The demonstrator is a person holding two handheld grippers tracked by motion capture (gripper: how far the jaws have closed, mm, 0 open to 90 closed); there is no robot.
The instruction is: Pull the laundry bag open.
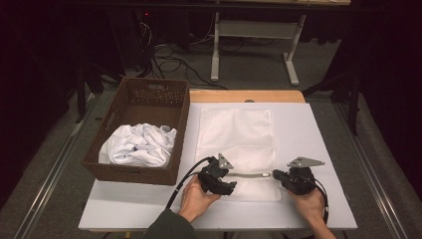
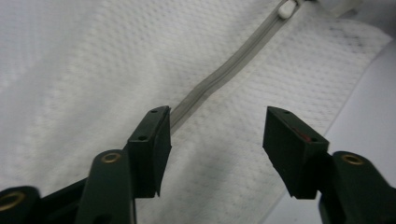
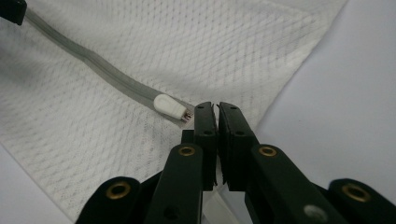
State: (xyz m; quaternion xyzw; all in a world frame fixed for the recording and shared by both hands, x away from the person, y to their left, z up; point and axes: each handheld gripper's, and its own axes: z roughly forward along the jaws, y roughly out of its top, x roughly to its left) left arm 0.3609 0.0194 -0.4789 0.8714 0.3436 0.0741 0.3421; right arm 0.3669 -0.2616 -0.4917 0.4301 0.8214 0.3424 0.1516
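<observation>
zipper [image 2: 219,77] far end: cut off by edge | right tongs [image 3: 217,112] hold: hidden

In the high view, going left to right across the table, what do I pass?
Wicker basket with white cloth → left gripper → grey zipper on the mesh bag → right gripper.

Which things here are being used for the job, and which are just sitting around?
In use:
- mesh laundry bag
- its grey zipper with the white zipper pull
- left hand-held gripper, jaws open over the zipper
- right hand-held gripper, jaws shut beside the pull

Just sitting around:
- wicker basket
- white clothes inside it
- cables on the floor
</observation>
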